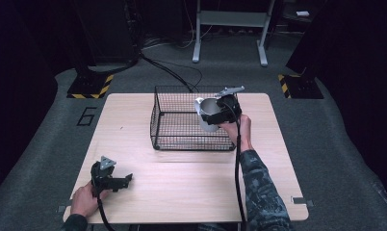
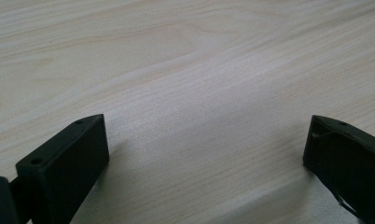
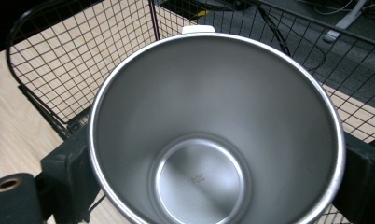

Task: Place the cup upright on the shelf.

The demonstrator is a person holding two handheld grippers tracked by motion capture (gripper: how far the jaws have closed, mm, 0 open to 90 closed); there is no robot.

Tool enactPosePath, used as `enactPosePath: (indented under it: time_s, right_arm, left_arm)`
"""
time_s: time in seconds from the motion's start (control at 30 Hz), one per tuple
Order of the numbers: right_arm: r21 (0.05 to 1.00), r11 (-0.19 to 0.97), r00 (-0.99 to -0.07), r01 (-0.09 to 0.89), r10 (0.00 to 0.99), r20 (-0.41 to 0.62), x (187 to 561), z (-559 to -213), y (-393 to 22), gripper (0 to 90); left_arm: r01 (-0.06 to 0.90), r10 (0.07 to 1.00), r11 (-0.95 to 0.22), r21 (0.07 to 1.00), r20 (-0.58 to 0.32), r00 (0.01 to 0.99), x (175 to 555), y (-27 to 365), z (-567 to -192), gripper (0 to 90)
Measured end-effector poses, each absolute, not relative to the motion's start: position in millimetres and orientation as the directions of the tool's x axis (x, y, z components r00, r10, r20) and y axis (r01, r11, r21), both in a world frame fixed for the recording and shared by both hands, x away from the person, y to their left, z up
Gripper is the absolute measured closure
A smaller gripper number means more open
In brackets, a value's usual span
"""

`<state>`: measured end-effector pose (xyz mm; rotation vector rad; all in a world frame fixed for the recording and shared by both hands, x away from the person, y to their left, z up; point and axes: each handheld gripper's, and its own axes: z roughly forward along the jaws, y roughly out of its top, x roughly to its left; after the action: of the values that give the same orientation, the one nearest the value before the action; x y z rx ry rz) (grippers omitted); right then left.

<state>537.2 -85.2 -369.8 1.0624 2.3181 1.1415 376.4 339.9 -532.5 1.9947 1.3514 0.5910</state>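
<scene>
A steel cup (image 1: 208, 115) is pinched between the jaws of the right gripper (image 1: 219, 111), which is held over the wire basket (image 1: 182, 139) at about the 2 o'clock part of the table (image 1: 134, 120) in the high view. The cup is tilted, with its open mouth turned toward the left and the far side, and it is seen above the basket's right half, near the right wall. In the right gripper view the cup (image 3: 213, 130) is looked into from above: a black jaw is pressed against its outer wall at 9 o'clock and another at 3 o'clock. On the inner bottom of the cup a small stamped mark is made out, which reads "304" upside down. A small white tab (image 3: 198, 29) is seen just past the rim at 12 o'clock. The basket's black mesh (image 3: 73, 60) is seen behind and around the cup.

The left gripper (image 1: 115, 182) is rested on the table at about 7 o'clock in the high view, well apart from the basket, and is held by the left hand (image 1: 84, 199). In the left gripper view its jaws are spread wide, with bare pale wood (image 2: 199, 93) between them.

On the grey floor beside the table's far left corner, a painted "6" (image 1: 87, 116) is read.
</scene>
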Motion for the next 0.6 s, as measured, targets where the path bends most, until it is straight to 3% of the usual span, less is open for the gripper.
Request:
enactPosePath:
  time_s: [0.6]
  right_arm:
    - [0.759,0.397,-0.637,0.516,0.77,0.03,562,-398,-71,7.1]
  left_arm:
    - [0.639,0.931,-0.251,0.727,0.002,0.364,376,339,-533,0.1]
